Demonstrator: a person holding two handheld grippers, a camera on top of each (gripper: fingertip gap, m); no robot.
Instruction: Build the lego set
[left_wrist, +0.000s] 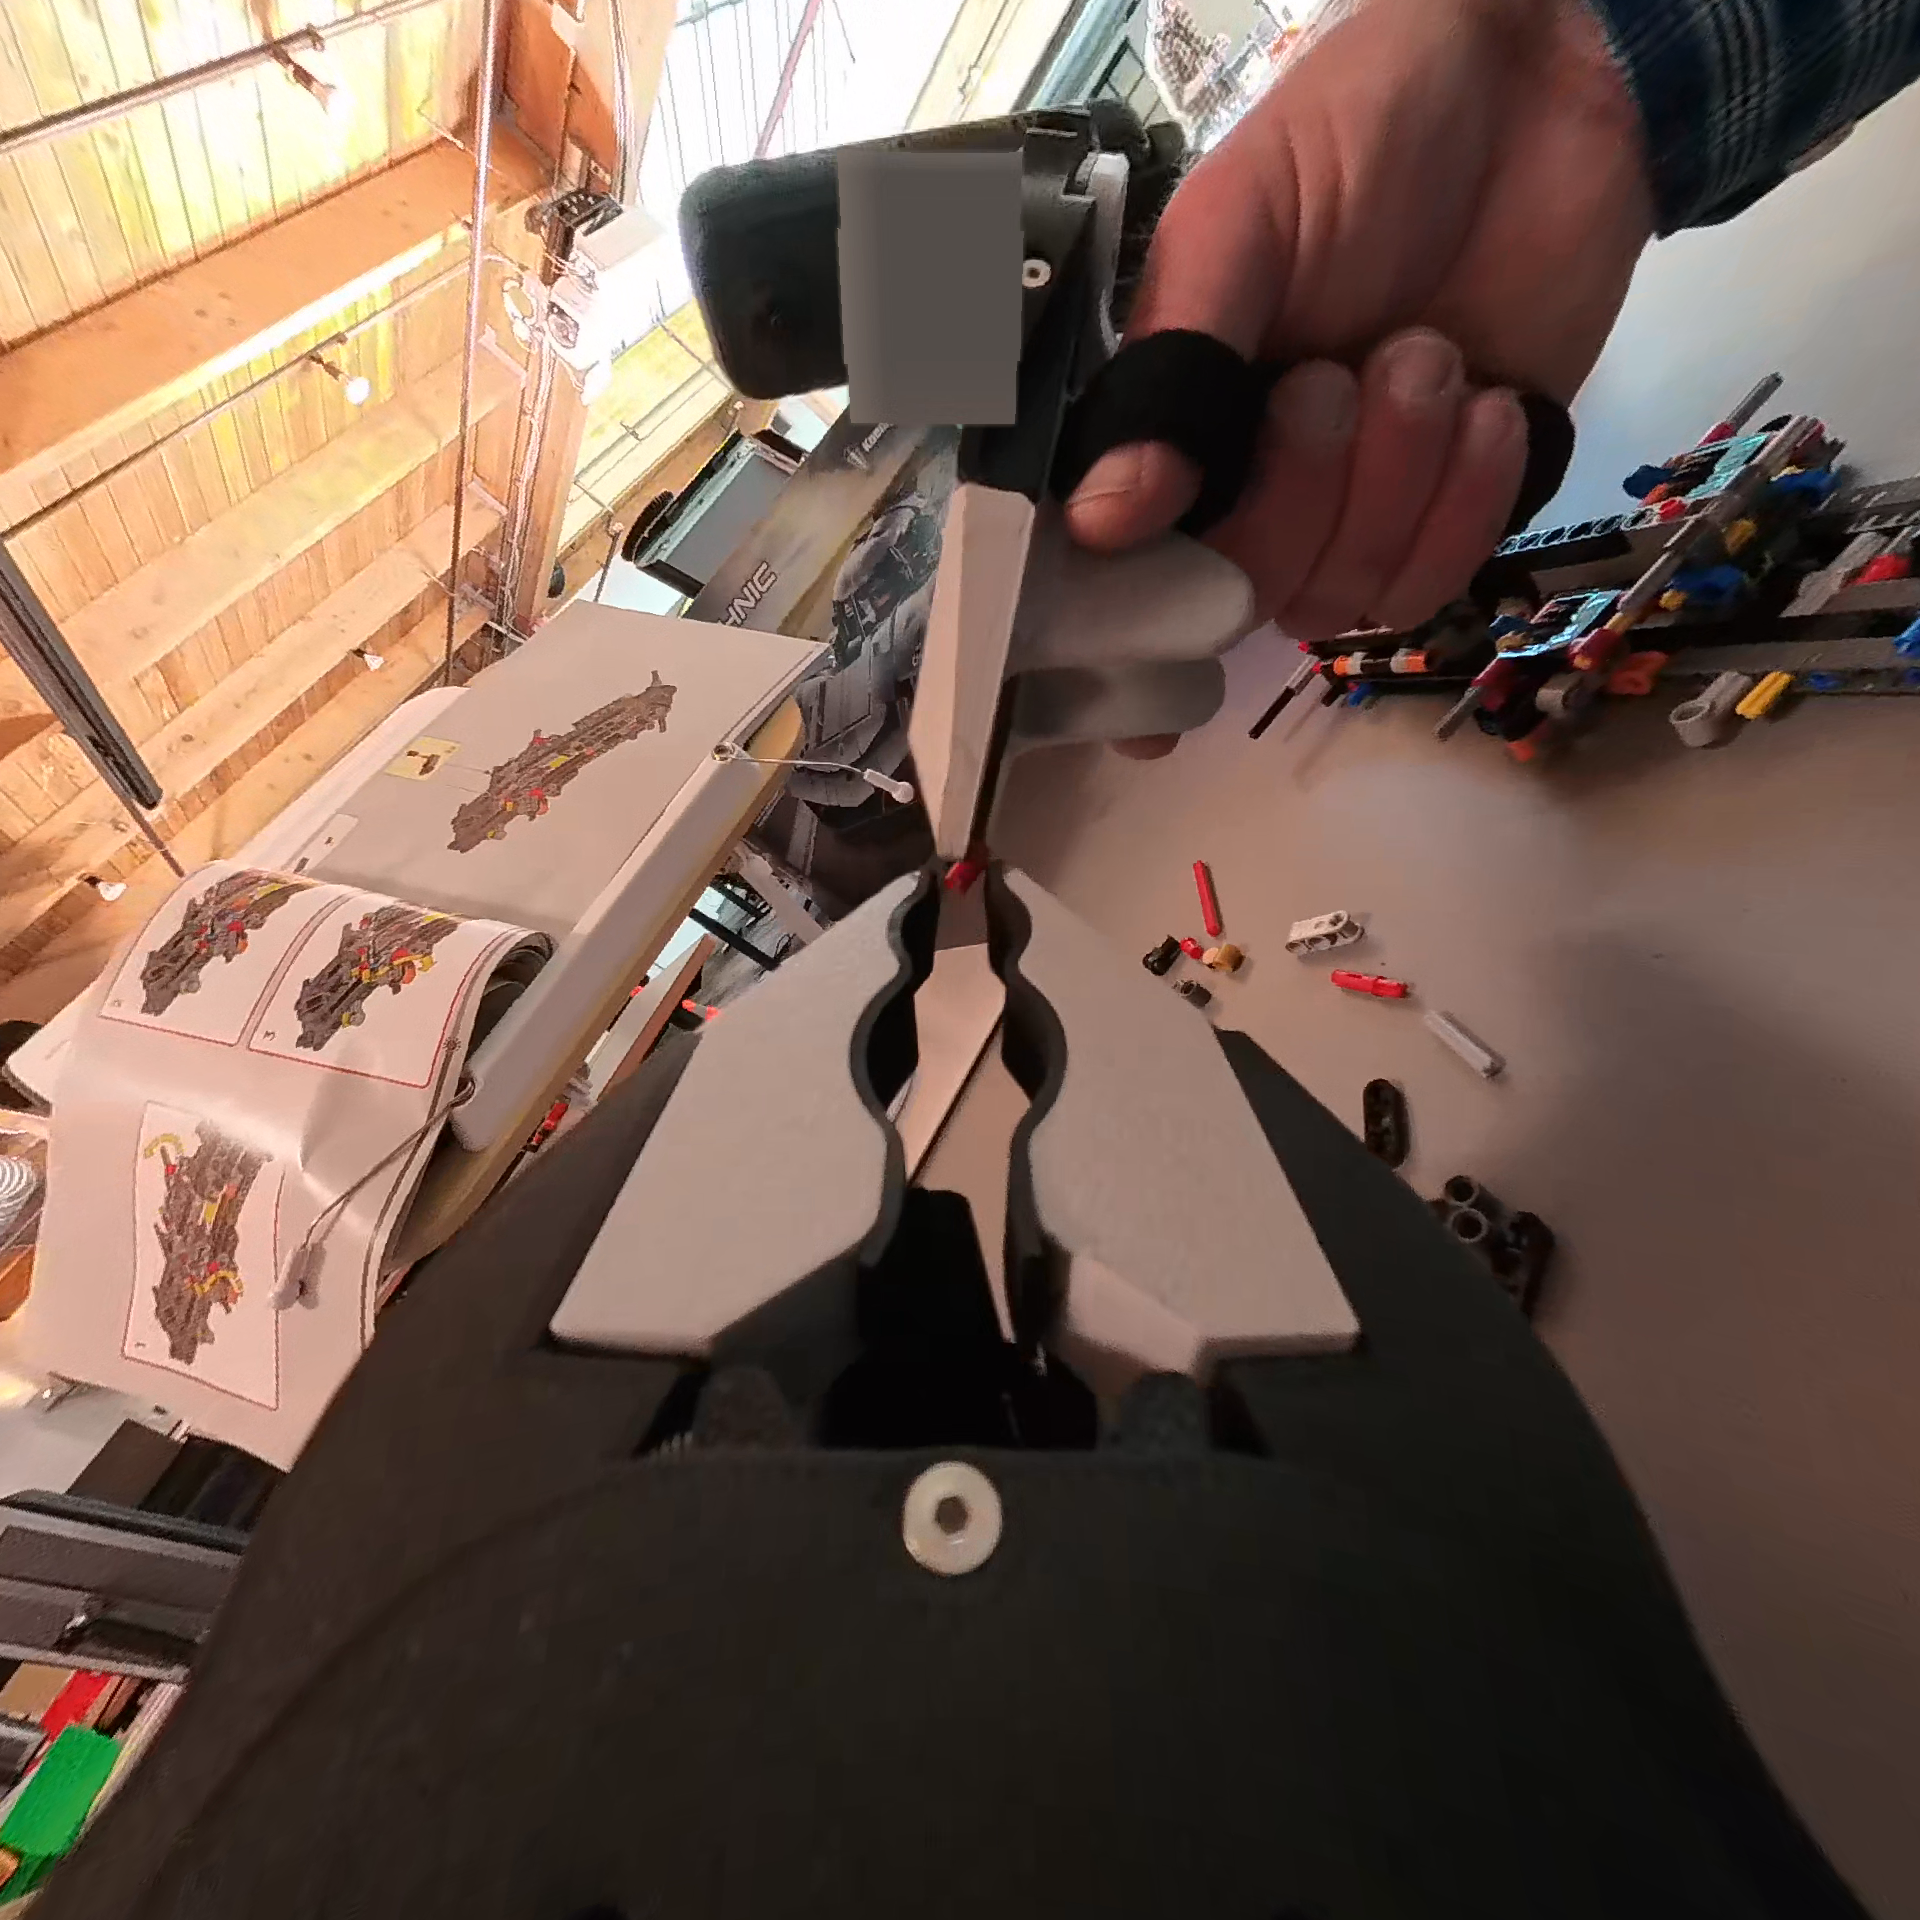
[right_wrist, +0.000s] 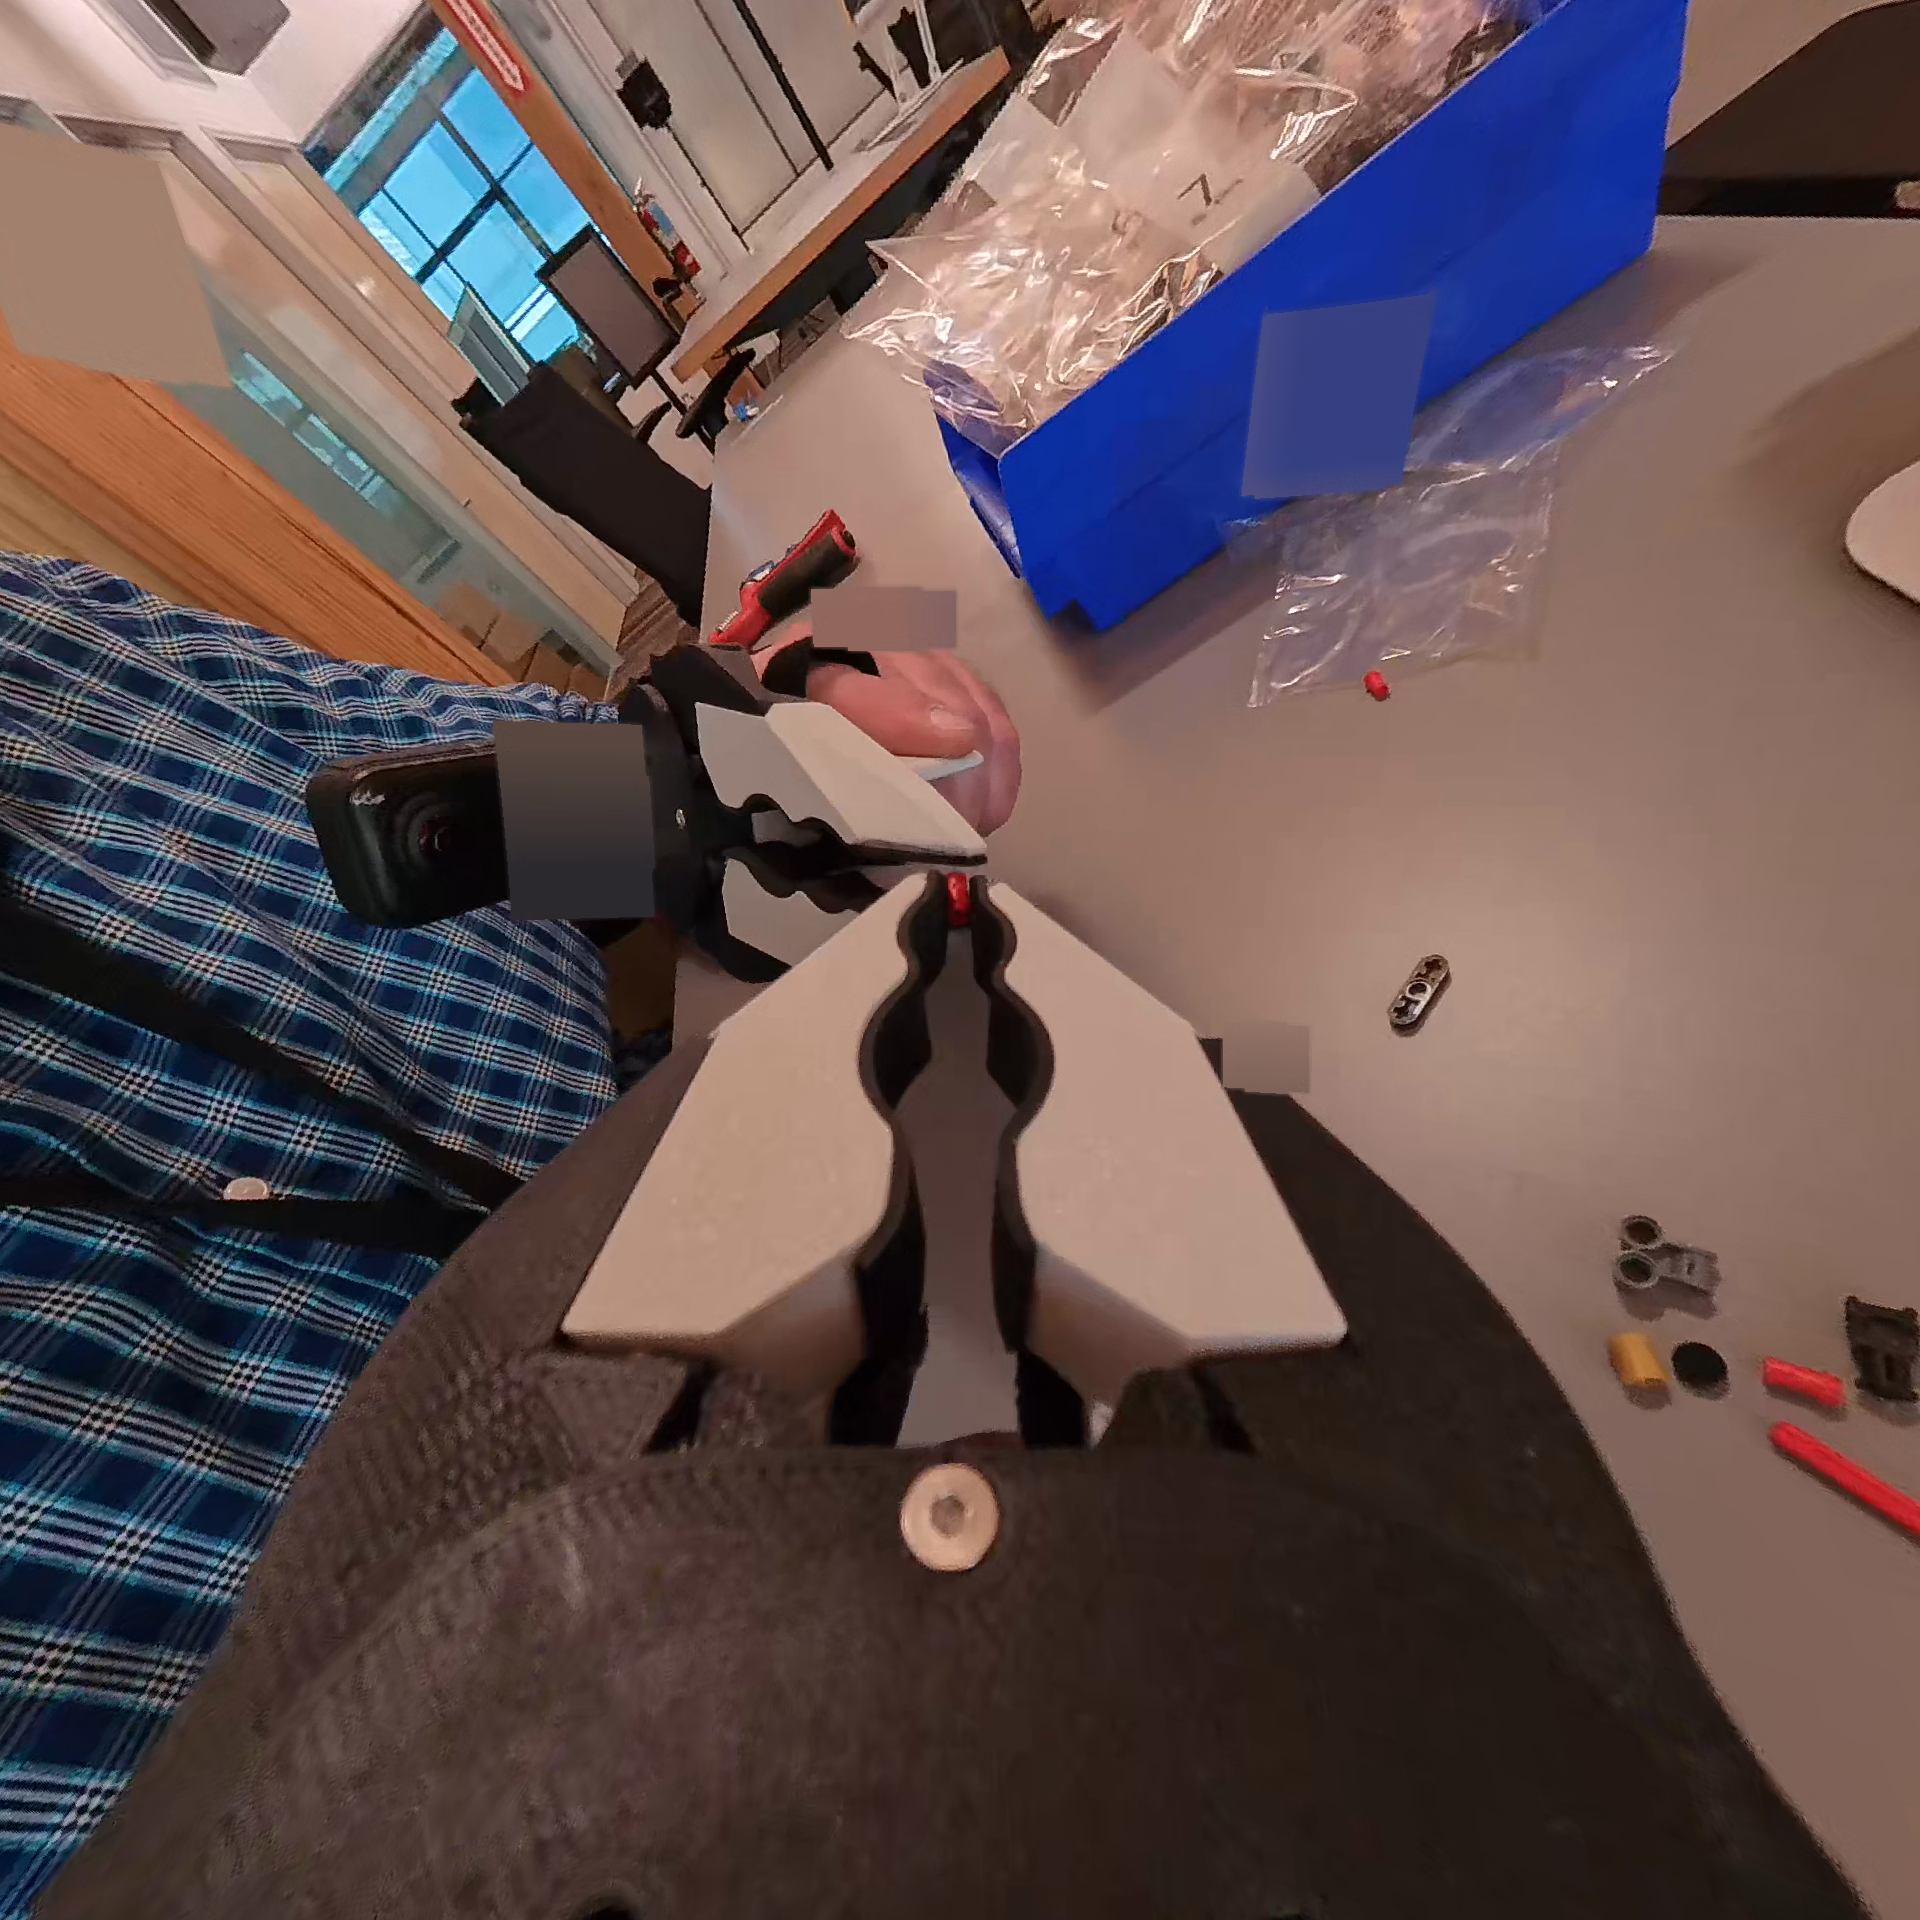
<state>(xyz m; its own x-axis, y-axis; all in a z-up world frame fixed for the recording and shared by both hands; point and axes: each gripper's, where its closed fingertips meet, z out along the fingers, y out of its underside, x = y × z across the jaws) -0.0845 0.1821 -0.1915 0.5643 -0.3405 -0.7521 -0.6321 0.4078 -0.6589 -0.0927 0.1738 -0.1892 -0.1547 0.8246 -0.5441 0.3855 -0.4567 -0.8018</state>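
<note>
A small red piece (left_wrist: 964, 871) is pinched at the tips of my left gripper (left_wrist: 963, 881), whose fingers are nearly closed around it. My right gripper (left_wrist: 961, 844) comes down from above, held by a hand (left_wrist: 1351, 312), and its tip meets the same piece. In the right wrist view the red piece (right_wrist: 957, 900) sits between the tips of my right gripper (right_wrist: 958, 896), and the left gripper (right_wrist: 977, 854) reaches in from the left, tip to tip. Both are held above the grey table (right_wrist: 1455, 831). The partly built model (left_wrist: 1662, 582) lies at the far right.
Loose parts lie on the table: a red axle (left_wrist: 1205, 896), a white connector (left_wrist: 1320, 932), a red pin (left_wrist: 1369, 983), black parts (left_wrist: 1486, 1231). An open instruction booklet (left_wrist: 312, 1039) stands on the left. A blue bin (right_wrist: 1299, 416) of plastic bags is at the back. Less than 4 cm separates the two grippers' tips. The partly built model (left_wrist: 1662, 582) is about 20 cm from both grippers' fingertips.
</note>
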